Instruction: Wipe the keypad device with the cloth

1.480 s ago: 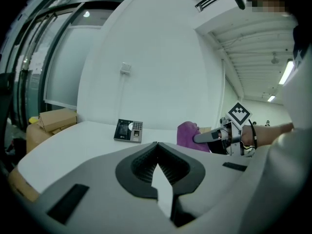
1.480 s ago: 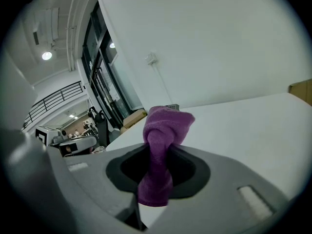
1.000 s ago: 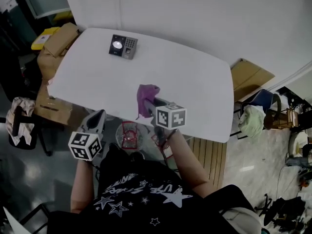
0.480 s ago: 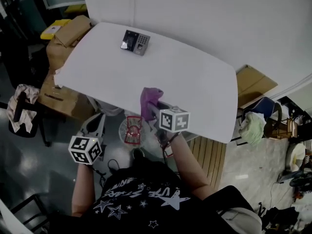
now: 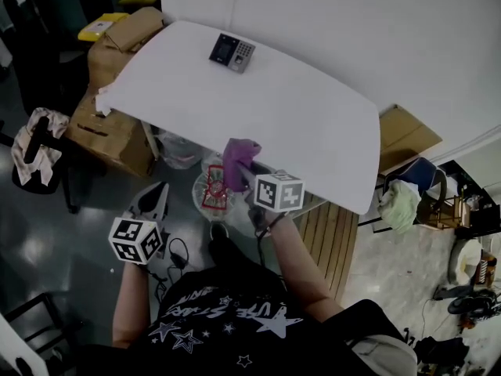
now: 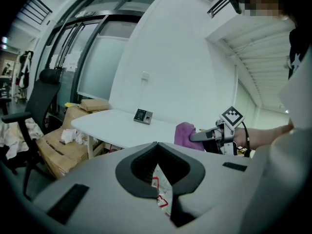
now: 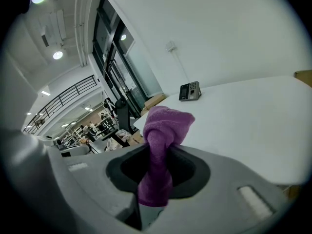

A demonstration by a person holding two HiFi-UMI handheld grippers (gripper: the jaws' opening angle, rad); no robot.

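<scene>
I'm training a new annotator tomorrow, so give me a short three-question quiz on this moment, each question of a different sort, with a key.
1. True or false: the purple cloth lies spread over the keypad device.
2. Which gripper is shut on the cloth? A) the left gripper B) the right gripper C) neither
3. Fill in: seen from the person, the keypad device sits at the ___ end of the white table.

Key:
1. False. The cloth is up off the table at its near edge, well apart from the device.
2. B. The left gripper is shut with nothing in it, off the table's near side.
3. far
</scene>
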